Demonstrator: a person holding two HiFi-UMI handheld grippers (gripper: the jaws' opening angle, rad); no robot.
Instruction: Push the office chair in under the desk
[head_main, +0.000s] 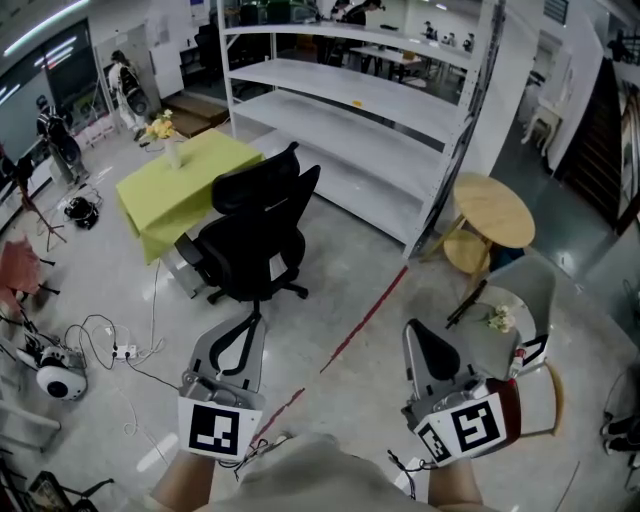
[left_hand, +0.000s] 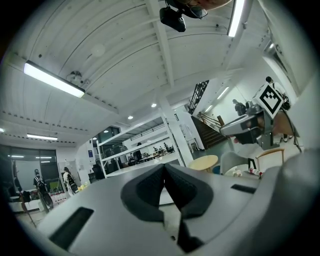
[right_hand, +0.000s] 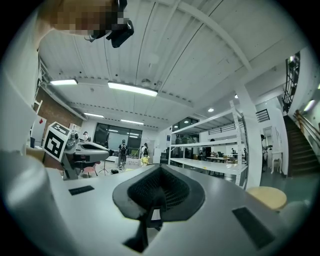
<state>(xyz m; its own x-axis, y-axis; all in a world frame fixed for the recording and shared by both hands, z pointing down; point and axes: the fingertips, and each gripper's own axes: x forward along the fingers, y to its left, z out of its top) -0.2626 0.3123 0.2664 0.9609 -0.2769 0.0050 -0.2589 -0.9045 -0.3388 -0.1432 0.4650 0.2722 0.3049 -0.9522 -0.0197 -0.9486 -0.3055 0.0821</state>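
The black office chair (head_main: 257, 232) stands on the floor beside the desk with the yellow-green cloth (head_main: 190, 180), its backrest toward the white shelving. The chair stands outside the desk, at its near right corner. Both grippers are held low and near me, well short of the chair. My left gripper (head_main: 256, 320) (left_hand: 164, 169) is shut with nothing in it, its tip toward the chair's base. My right gripper (head_main: 420, 330) (right_hand: 159, 172) is also shut and empty, off to the right. Both gripper views are tilted up toward the ceiling, and neither shows the chair clearly.
A tall white shelving rack (head_main: 370, 100) stands behind the chair. A round wooden table (head_main: 495, 210) and a grey chair (head_main: 530, 290) are at the right. A red line (head_main: 365, 318) crosses the floor. Cables and a power strip (head_main: 122, 351) lie at the left. A flower vase (head_main: 168, 135) is on the desk.
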